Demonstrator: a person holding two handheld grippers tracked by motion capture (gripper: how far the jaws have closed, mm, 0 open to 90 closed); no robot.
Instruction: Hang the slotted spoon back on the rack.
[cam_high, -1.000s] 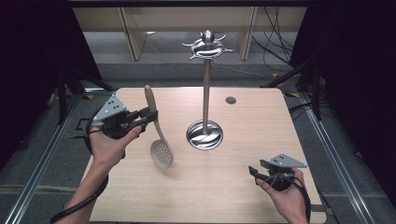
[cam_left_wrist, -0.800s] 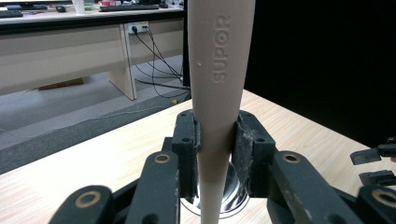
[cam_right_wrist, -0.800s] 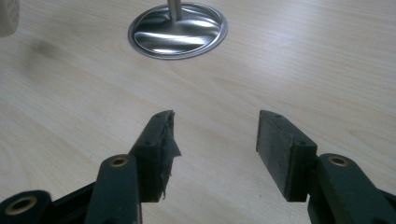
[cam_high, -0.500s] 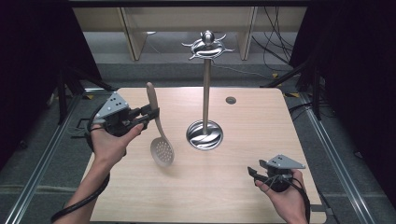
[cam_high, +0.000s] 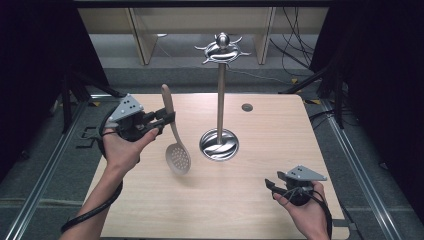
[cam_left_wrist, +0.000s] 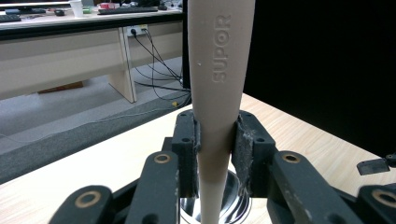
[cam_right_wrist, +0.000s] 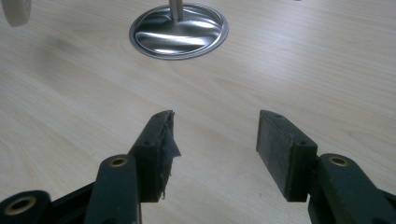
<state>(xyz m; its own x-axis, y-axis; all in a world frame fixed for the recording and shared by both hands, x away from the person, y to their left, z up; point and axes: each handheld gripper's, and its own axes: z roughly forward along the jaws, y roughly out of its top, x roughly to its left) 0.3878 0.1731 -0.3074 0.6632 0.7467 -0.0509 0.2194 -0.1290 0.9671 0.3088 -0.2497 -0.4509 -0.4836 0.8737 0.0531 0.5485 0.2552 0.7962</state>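
The left tool (cam_high: 166, 118) clamps the beige slotted spoon's (cam_high: 176, 145) handle, round perforated bowl hanging down; the right tool (cam_high: 272, 184) gapes empty.

Spoon (cam_high: 175, 145) looking like matt beige plastic, smooth, with raised lettering on its handle. Stand (cam_high: 219, 90) showing as polished metal, base glossy and mirroring light. Table (cam_high: 260, 200) showing pale wood grain, satin finish. Left gripper (cam_high: 167, 117) and right gripper (cam_right_wrist: 215, 140) looking like matt black plastic, brass-coloured rivets, pads rough and frayed on the right one.

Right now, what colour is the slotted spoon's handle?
Pale beige handle, clearest in the left gripper view.
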